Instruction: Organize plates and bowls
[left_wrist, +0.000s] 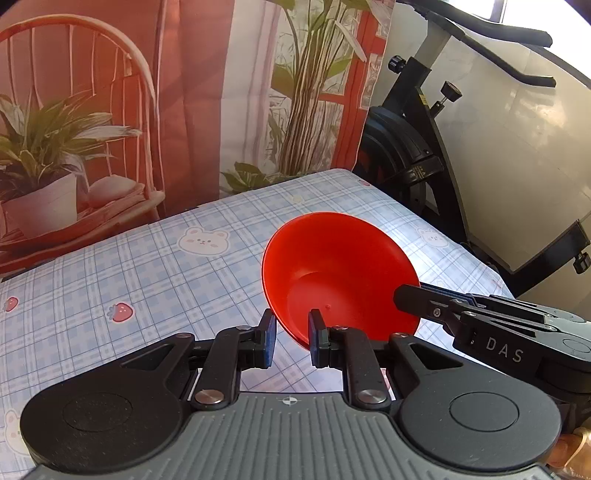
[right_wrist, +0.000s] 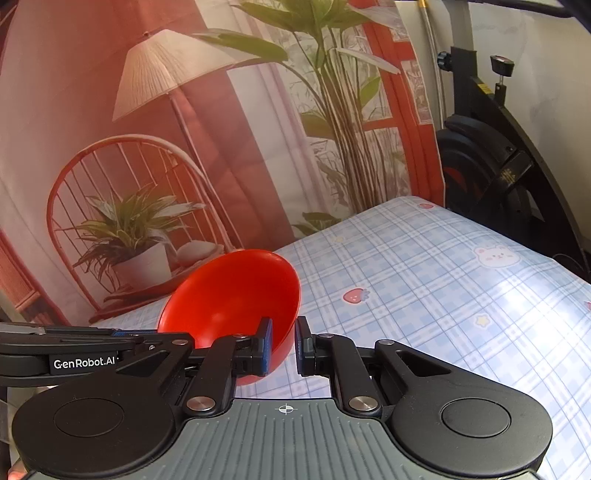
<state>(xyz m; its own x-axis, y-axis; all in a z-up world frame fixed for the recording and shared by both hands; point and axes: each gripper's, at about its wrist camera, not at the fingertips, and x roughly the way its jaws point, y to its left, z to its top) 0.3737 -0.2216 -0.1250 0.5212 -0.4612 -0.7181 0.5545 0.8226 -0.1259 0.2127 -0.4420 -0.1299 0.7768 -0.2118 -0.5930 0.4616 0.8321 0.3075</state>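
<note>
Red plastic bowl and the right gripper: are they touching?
Touching. The left wrist view shows the right gripper clamped across the rim of the red plastic bowl, one finger inside.

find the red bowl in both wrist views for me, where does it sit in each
Left wrist view: the red bowl is right of centre, tilted, its rim between the left tool fingers.
Right wrist view: the red bowl is left of centre, its rim between the right tool fingers.
Shared landmark: the exercise bike past the plaid tablecloth's far right corner.

Looks like someone's home: bear-print tablecloth, exercise bike just beside it, printed living-room backdrop behind.
</note>
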